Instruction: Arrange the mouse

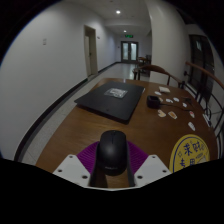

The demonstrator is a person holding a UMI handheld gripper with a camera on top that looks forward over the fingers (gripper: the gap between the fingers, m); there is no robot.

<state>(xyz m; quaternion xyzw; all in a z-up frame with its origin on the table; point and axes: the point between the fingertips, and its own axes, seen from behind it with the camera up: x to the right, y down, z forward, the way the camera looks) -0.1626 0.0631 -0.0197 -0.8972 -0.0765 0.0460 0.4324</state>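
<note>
On brown wooden table, just ahead of flat black laptop-like slab: rounded black computer mouse, clamped between purple pads of white two-finger gripper. Yellow round sign lying nearby.

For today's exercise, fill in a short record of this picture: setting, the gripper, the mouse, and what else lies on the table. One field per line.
setting: wooden table in a room that opens onto a corridor
gripper: low over the table's near edge, purple pads facing inward
mouse: black, between the fingers, which seem to hold it at both sides
black mat: flat, beyond the mouse, a white label on it
small items: scattered beside the mat, too small to identify
yellow sign: beside the gripper, red characters
</note>
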